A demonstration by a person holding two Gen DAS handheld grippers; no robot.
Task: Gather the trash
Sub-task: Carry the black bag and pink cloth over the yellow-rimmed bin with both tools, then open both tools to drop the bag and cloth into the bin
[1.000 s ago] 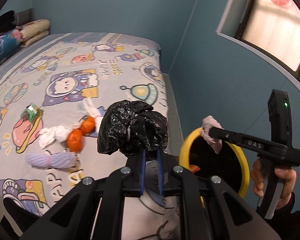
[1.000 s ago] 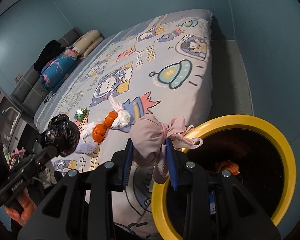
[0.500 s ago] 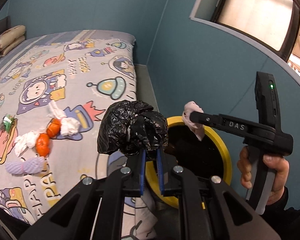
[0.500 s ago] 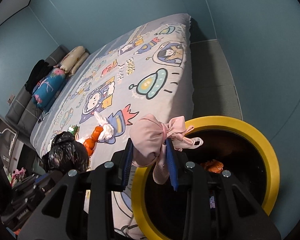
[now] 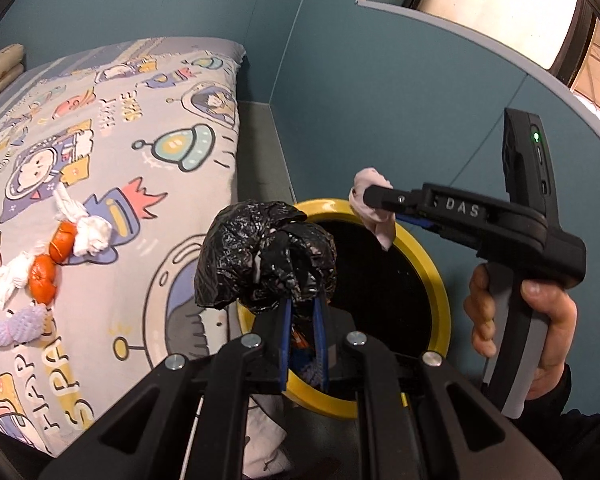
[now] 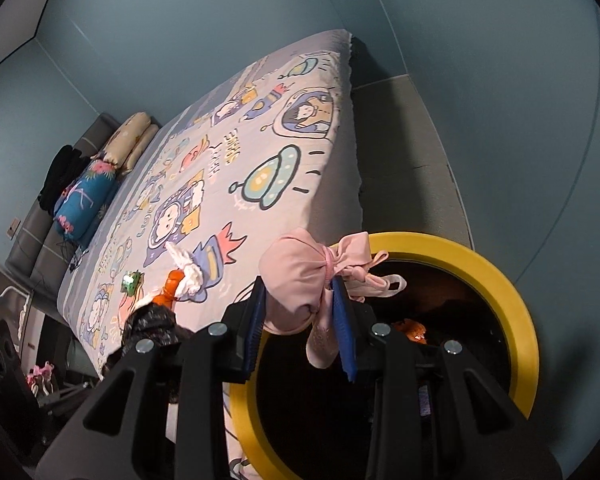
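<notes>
Now the black bag (image 5: 266, 258) and pink bag (image 6: 300, 280) were held clamped in the left hand-held gripper (image 5: 302, 318) and right hand-held gripper (image 6: 300, 320) over the yellow bin (image 6: 516, 312); release was judged the next step.

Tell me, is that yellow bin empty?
Not empty. Inside the yellow bin, something orange lies on the dark bottom; how full it is, I cannot tell.

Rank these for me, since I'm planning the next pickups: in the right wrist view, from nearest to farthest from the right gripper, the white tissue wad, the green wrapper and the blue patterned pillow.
1. White tissue wad, on the bed just left of the right gripper.
2. Green wrapper, further left on the sheet.
3. Blue patterned pillow, far up at the headboard.
</notes>
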